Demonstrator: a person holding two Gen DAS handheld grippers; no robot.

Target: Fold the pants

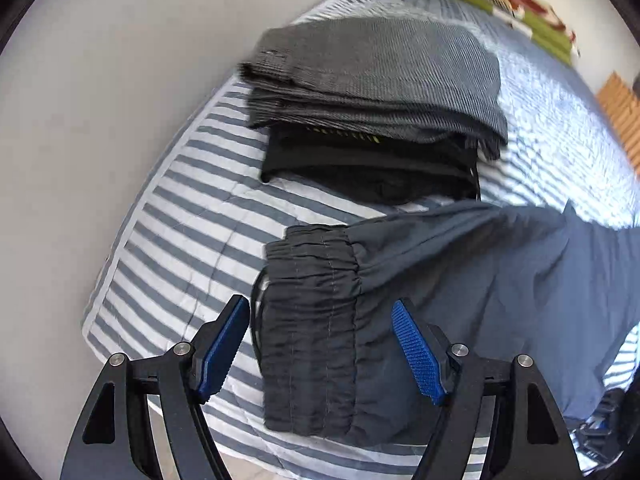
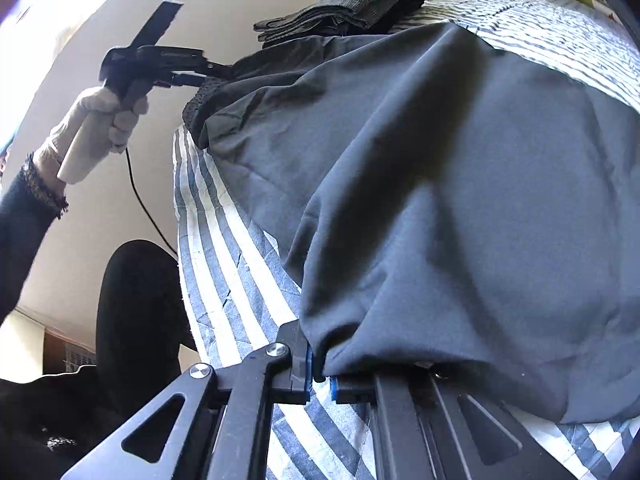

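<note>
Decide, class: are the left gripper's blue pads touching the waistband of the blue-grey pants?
Apart. The left wrist view shows the left gripper open, its pads standing clear on either side of the pants' gathered waistband, with gaps visible.

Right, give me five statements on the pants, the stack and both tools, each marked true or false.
1. The left tool is open above the elastic waistband. True.
2. The right tool is open and empty. False: it is shut on an edge of the blue-grey pants.
3. A stack of folded clothes lies on the striped bedspread beyond the pants. True.
4. The top garment of that stack is black. False: it is grey, with the black one beneath.
5. The pants lie on a bare wooden table. False: on the striped bedspread.
</note>
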